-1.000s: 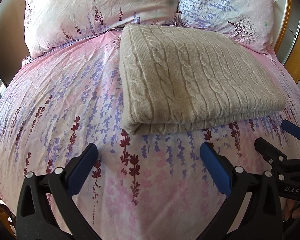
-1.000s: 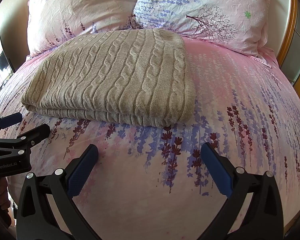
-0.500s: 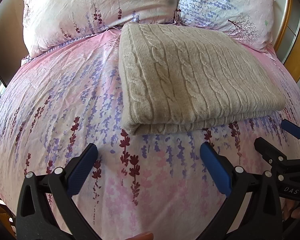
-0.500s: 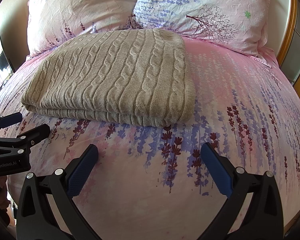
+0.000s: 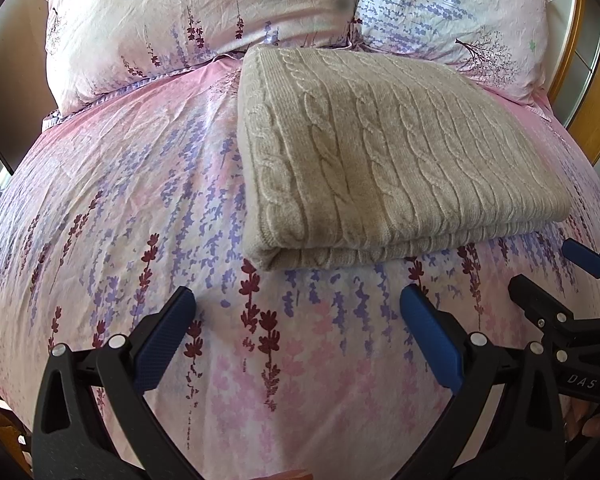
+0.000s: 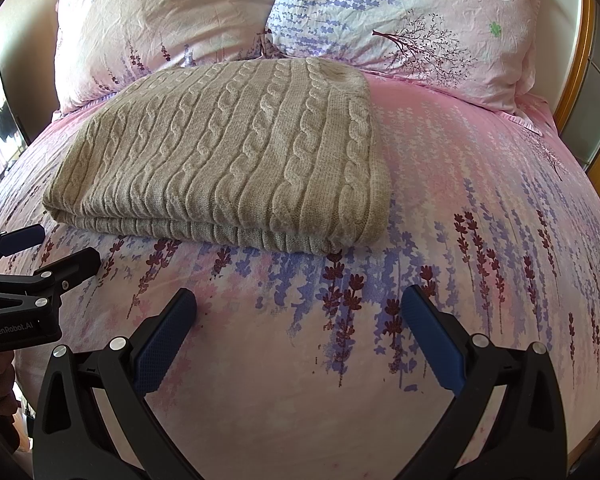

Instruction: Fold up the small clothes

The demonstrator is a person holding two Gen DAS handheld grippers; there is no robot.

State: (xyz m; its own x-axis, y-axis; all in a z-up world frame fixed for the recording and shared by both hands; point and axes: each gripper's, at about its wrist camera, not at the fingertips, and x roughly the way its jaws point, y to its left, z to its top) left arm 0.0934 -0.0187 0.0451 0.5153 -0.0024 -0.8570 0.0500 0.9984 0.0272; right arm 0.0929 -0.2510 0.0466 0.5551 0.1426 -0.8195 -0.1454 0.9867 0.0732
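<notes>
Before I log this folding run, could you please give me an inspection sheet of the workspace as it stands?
Surface: bed with floral pink duvet, smooth, lightly creased.
Job's things: one beige cable-knit sweater, folded into a flat rectangle, lying near the pillows, untouched by either gripper.
Clutter: nothing seen.
Grippers: left gripper and right gripper both open, empty, held short of the sweater's near edge, side by side.
Cables: nothing seen.
Surroundings: two floral pillows behind the sweater; wooden frame at right.
</notes>
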